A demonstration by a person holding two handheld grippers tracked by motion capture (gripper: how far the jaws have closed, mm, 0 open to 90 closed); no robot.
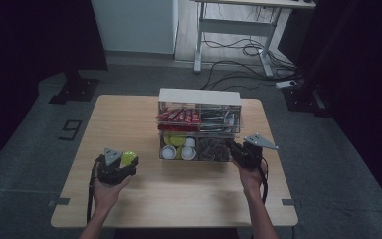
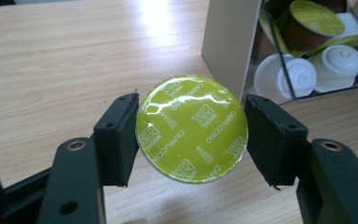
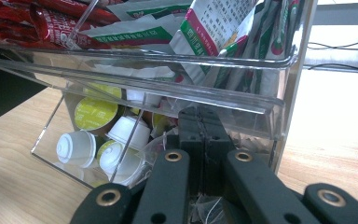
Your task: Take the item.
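A coffee capsule (image 2: 192, 126) with a shiny green foil lid printed "cappuccino" sits between the black pads of my left gripper (image 2: 192, 140), which is shut on its rim. From above, that gripper (image 1: 127, 162) holds the capsule (image 1: 129, 158) just over the table, left of the clear organiser (image 1: 199, 97). My right gripper (image 1: 235, 150) is at the organiser's lower right front. Its jaws are shut, pads pressed together (image 3: 203, 119) against the clear lower bin (image 3: 51, 128). That bin holds white capsules (image 3: 77, 148) and green-lidded ones (image 3: 95, 113).
The organiser's upper tray holds red sachets (image 1: 178, 117) and green-and-white packets (image 3: 209, 28). The wooden table (image 1: 129, 199) has bare room in front and at the left. A desk frame (image 1: 231, 27) and cables (image 1: 243, 50) lie on the floor beyond.
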